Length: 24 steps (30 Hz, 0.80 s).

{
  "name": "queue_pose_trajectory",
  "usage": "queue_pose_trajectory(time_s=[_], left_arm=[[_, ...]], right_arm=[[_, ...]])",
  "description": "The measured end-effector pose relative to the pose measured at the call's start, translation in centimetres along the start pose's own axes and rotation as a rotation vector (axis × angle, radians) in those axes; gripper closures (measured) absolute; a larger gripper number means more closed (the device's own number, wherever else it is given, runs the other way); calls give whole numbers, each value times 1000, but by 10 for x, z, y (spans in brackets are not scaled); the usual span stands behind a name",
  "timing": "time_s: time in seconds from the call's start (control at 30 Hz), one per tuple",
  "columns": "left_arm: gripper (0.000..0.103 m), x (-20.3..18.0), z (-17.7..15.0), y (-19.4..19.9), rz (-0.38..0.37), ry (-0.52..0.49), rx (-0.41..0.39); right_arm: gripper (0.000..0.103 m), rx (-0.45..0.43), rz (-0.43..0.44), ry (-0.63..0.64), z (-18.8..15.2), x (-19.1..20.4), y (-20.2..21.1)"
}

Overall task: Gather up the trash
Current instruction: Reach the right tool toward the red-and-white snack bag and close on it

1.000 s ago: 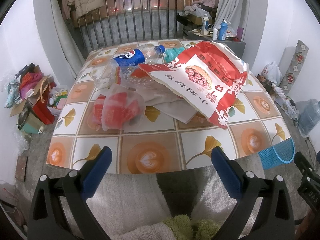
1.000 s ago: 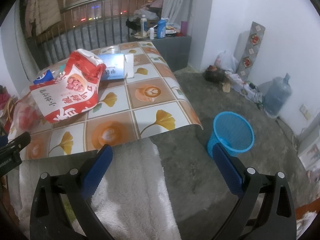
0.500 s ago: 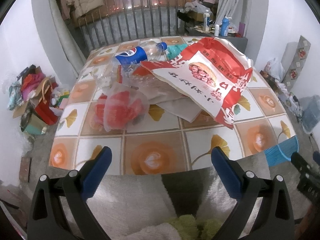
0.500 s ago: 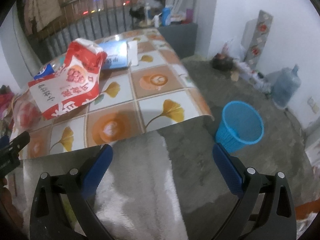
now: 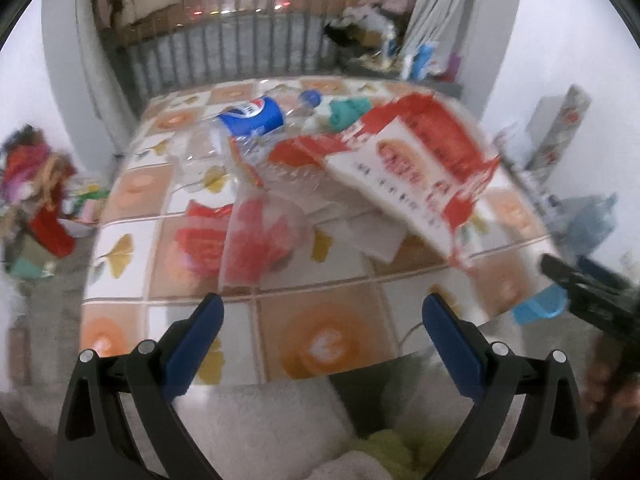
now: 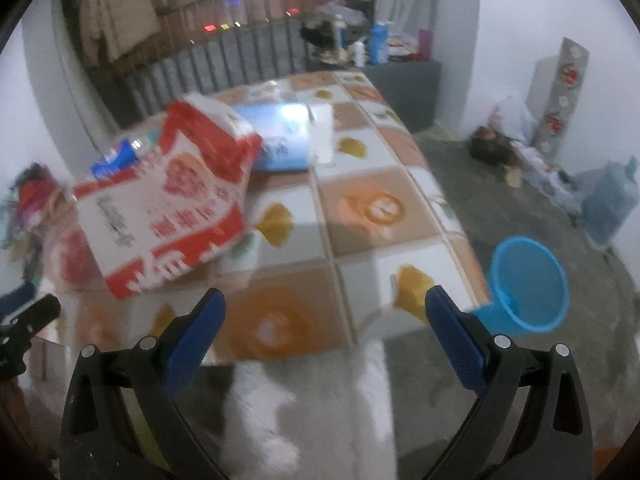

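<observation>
Trash lies on a table with a tile-pattern cloth (image 5: 320,320): a big red-and-white snack bag (image 5: 424,172) (image 6: 168,208), a clear bag with red contents (image 5: 256,240), a plastic bottle with a blue label (image 5: 256,116) and a teal wrapper (image 5: 348,110). A blue-and-white box (image 6: 288,140) lies behind the snack bag. A blue mesh waste basket (image 6: 528,284) stands on the floor right of the table; its rim shows in the left wrist view (image 5: 540,308). My left gripper (image 5: 320,312) is open and empty over the table's near edge. My right gripper (image 6: 324,308) is open and empty over the near right part.
A metal railing (image 5: 248,48) runs behind the table. A low dark cabinet with bottles (image 6: 396,76) stands at the back right. Clutter lies on the floor at the left (image 5: 36,200). A water jug (image 6: 612,196) stands by the right wall. A white fluffy rug (image 6: 300,400) lies below.
Both grippers have moved forward toward the table, so the trash looks closer and both views are blurred. Both jaws stay open.
</observation>
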<state>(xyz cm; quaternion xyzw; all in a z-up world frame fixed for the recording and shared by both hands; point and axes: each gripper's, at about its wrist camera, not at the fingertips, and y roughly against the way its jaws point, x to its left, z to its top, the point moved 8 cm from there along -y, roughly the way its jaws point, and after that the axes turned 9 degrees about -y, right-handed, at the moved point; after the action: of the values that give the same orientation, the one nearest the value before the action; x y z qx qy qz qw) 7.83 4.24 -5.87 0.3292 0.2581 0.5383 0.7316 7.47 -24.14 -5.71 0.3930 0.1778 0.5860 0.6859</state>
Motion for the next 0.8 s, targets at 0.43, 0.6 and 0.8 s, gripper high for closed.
queue_pose_trajectory(time_s=[0.43, 0.6, 0.8], left_arm=[[6, -3, 33, 3, -160, 107, -102], [6, -1, 33, -6, -251, 165, -54], [6, 3, 35, -4, -247, 176, -74]], right_arm=[[31, 141, 461, -262, 40, 33, -57], [50, 188, 484, -292, 49, 39, -92], [98, 230, 574, -310, 53, 49, -98]])
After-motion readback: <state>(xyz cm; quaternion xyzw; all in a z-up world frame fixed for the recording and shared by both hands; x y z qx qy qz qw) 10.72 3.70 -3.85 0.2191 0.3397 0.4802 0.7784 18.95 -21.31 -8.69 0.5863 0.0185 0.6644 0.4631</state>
